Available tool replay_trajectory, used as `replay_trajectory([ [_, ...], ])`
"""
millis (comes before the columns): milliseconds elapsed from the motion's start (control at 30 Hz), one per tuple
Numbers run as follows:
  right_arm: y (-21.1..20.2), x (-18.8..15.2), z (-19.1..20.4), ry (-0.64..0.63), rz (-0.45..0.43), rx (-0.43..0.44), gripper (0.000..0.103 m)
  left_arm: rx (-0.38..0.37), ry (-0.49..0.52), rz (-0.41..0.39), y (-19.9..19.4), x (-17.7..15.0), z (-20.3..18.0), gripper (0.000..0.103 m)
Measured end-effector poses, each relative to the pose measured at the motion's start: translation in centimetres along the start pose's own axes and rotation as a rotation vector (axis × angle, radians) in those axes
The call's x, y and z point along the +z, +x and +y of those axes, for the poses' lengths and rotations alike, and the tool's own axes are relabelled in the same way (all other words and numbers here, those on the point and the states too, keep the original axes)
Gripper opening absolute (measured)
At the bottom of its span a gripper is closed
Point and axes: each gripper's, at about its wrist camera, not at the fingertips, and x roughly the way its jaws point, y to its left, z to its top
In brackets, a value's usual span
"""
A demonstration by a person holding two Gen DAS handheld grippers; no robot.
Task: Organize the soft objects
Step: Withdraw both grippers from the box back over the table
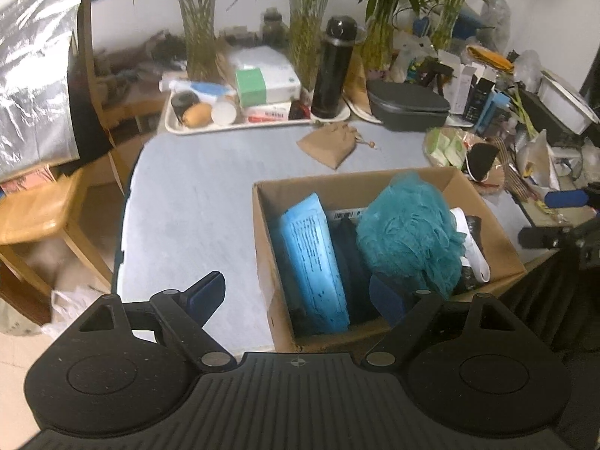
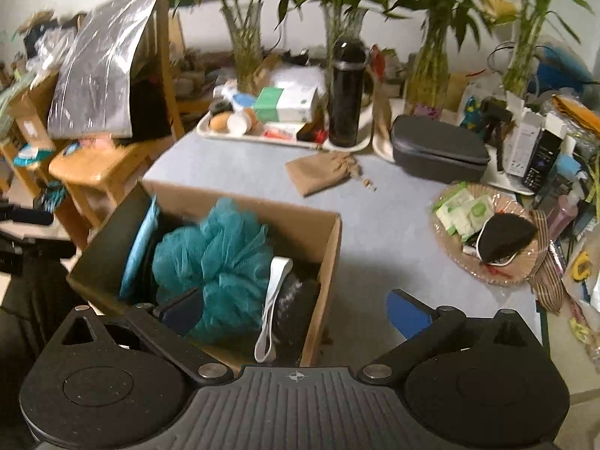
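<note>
Evidently between placements: teal mesh bath puff (image 1: 408, 228) and light-blue soft pack (image 1: 313, 262) already in open brown cardboard box (image 1: 264, 262). Left gripper (image 1: 300, 296) spread, empty; right gripper (image 2: 300, 309) likewise. Next, probably reach for tan drawstring pouch (image 1: 330, 141) lying beyond box.

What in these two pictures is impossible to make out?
- Box bottom: both views, buried under the teal pouf and blue pack.
- Dark thing beside the pouf: right view, blurred, half covered by a white strap.
- Print on the blue pack: left view, too small.
- Boxes at the table's right edge: right view, blurred, cut off.
</note>
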Motion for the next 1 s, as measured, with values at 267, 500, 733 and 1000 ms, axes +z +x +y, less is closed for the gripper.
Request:
replay_trajectory([
  [267,0.6,0.7,-1.1,0.003,0.028,0.000,0.103,-0.017,-0.015,0.021,0.2,1.3,0.5,0.085],
  [500,-0.3,2.5,-2.7,-0.012,0.016,-0.013,0.103,-0.011,0.018,0.031,0.2,3.7,-0.3,0.085],
  [733,-2.9,6.0,-4.9,-0.034,-0.034,-0.051,0.103,0.011,0.076,0.001,-0.5,7.3,-1.9,0.085],
  [1000,-4.4,9.9,-6.9,-0.058,-0.110,-0.142,0.103,0.098,0.163,-0.076,-1.3,11.4,-3.8,0.085],
])
